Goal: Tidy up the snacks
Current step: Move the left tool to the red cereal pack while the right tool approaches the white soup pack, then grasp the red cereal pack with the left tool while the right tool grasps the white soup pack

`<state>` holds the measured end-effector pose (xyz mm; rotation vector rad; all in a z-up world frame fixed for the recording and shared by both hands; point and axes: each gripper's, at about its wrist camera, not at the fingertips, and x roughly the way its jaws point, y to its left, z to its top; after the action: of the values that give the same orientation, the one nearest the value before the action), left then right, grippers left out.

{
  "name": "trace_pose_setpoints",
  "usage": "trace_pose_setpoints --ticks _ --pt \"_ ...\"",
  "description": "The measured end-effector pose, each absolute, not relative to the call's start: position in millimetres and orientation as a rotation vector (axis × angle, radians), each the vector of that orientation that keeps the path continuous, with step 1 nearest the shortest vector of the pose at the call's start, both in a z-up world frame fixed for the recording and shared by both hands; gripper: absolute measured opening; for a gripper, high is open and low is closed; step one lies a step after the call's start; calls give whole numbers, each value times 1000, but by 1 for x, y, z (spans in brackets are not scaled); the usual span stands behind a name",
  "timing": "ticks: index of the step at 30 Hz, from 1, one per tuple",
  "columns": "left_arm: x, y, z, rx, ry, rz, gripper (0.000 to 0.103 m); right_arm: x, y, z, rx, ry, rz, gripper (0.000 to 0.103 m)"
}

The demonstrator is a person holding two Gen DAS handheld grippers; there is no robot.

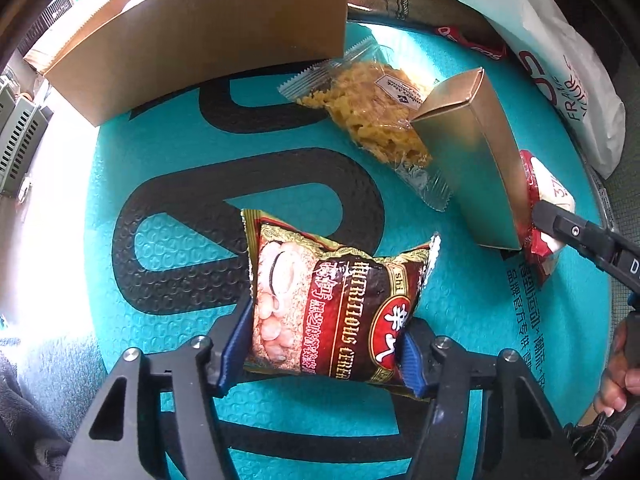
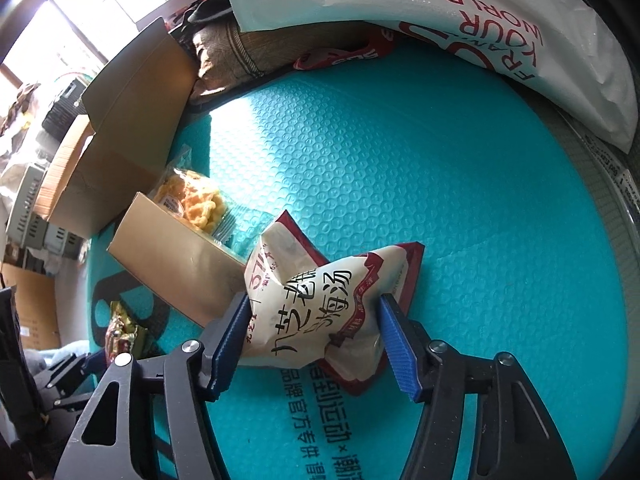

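Open brown cardboard box (image 1: 200, 36) stands at far left of the turquoise embossed foam mat (image 1: 480, 312), which carries big black letters and a line of small Chinese print along its near edge. Dark red and gold foil snack packet (image 1: 332, 316) reads "NUTRITIOUS CEREAL" plus Chinese characters; left gripper (image 1: 324, 344) has its blue pads pinching the packet's two sides, jaws partway closed, packet over the mat's near-left part. Clear wrapper of yellow crispy noodle snack (image 1: 372, 120) lies flat beyond it, small label too blurred to read. Gold cardboard carton (image 1: 476, 160) rests tilted just right of it, overlapping the wrapper's end. White and red crumpled soup sachet (image 2: 316, 304) shows large black Chinese characters and "37"; right gripper (image 2: 316, 316) squeezes it between blue ribbed pads, sachet touching the carton's end. Person's fingers (image 1: 616, 384) curl round that gripper's handle. White plastic bag (image 2: 460, 20), far right, reads "FRAME YOUR WORLD".
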<state>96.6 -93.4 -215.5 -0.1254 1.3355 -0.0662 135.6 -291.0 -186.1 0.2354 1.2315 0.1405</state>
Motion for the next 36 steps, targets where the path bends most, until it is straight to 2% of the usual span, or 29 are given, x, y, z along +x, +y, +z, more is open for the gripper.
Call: trace_pose_setpoints --ticks 14,17,21,30,33,36 --pt "92 -97 -201 -88 1334 -101 58 65 -270 -175 17 1281 236 64" --pt "95 -100 -203 -87 1335 -94 58 57 -265 -172 -1 1290 235 73" --pt "101 -107 -206 -75 1331 -75 58 52 -267 -168 81 1301 190 76" --pt "102 -109 -207 -73 1316 -55 58 46 -289 -168 509 1319 105 77" --pt "100 -108 -207 -69 1312 -53 58 43 -288 -167 486 1335 97 77" --pt "99 -109 -207 -62 1310 -53 58 39 -284 -159 336 1309 82 77"
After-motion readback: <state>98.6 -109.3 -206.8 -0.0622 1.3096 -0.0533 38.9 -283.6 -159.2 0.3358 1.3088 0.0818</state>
